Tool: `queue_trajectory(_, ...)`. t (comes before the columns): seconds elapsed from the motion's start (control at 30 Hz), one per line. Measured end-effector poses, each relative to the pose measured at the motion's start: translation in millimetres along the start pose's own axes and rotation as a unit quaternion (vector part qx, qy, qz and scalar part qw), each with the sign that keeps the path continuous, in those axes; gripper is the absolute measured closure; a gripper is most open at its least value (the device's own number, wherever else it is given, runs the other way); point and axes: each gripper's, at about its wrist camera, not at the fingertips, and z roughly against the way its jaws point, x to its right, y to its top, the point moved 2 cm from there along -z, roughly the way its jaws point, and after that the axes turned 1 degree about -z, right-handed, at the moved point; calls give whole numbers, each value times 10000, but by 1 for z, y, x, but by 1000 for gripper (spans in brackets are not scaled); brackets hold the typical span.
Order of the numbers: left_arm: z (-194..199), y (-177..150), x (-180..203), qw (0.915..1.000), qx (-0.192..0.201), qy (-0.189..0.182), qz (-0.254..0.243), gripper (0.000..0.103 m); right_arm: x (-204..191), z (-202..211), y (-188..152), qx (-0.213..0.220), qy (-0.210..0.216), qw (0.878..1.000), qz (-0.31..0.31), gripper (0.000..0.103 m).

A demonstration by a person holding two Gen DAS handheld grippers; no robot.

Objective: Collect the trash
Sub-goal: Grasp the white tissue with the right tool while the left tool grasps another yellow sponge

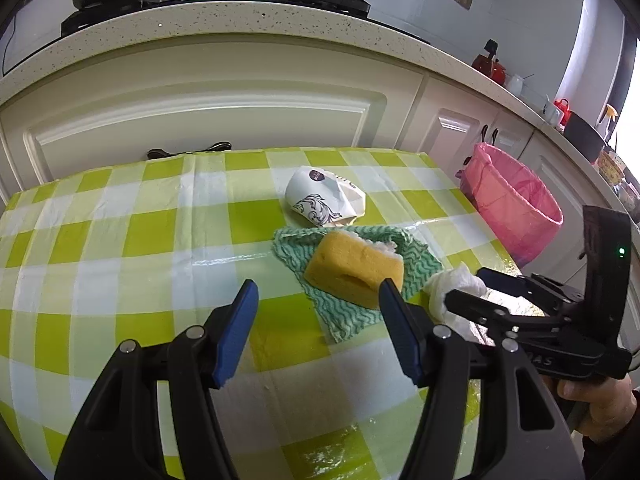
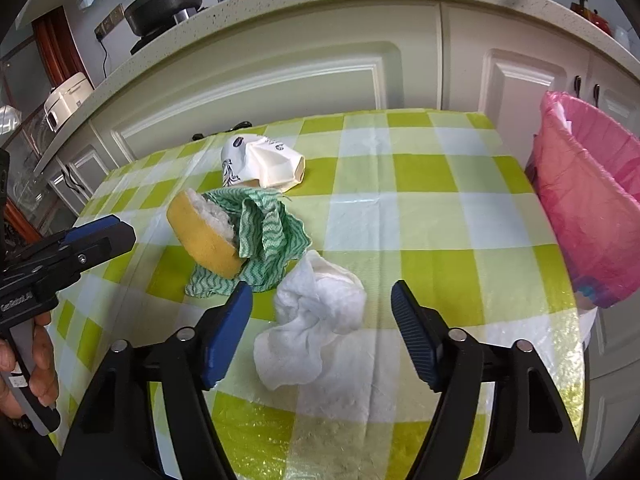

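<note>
Left claw point(image 1: 318, 302): spread, nothing between its fingers, hovering over the checked bench point(image 1: 120, 232) near the yellow sponge point(image 1: 354, 272).
Sponge: lying on a green cloth point(image 2: 272, 236).
Crushed paper cup point(image 2: 262, 164): just behind the cloth.
White tissue wad point(image 2: 316, 328): on bench, between the right claw's fingers.
Right claw point(image 2: 322, 304): spread, pads not touching tissue.
Pink-lined bin point(image 2: 592, 200): beside bench's right edge.

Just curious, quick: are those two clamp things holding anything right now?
Left gripper: open, holding nothing.
Right gripper: open around the white tissue, not gripping it.
</note>
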Motion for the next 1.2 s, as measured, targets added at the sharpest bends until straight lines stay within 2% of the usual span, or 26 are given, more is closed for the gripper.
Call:
queue_trajectory(0.1,-4,1,6,10000,-13,-59,-67,42,1,-6,0,-106,9,9999,17,52)
queue_trajectory(0.17,-7,2,10,9999,-21,-94,-96,36,2,-7,0,-119,13,9999,39,60)
queue_trajectory(0.23,-11,3,14,9998,-53,-110,-148,36,4,-6,1,-114,13,9999,75,64)
queue_trajectory(0.33,-17,3,21,9996,-102,-122,-231,35,8,-4,1,-98,0,9999,91,65)
queue_trajectory(0.47,-26,5,31,9990,-175,-59,-412,25,18,3,0,-40,-29,10000,33,66)
queue_trajectory(0.73,-44,14,43,9967,-310,99,-740,25,34,22,2,119,-86,9998,-98,66)
queue_trajectory(0.83,-53,16,47,9946,-424,221,-924,28,39,30,3,171,-84,9997,-118,66)
queue_trajectory(0.93,-57,14,47,9930,-555,295,-1003,43,43,38,4,238,-117,9996,-123,66)
queue_trajectory(1.2,-37,10,42,9946,-466,330,-867,47,51,51,5,343,-178,9990,-203,66)
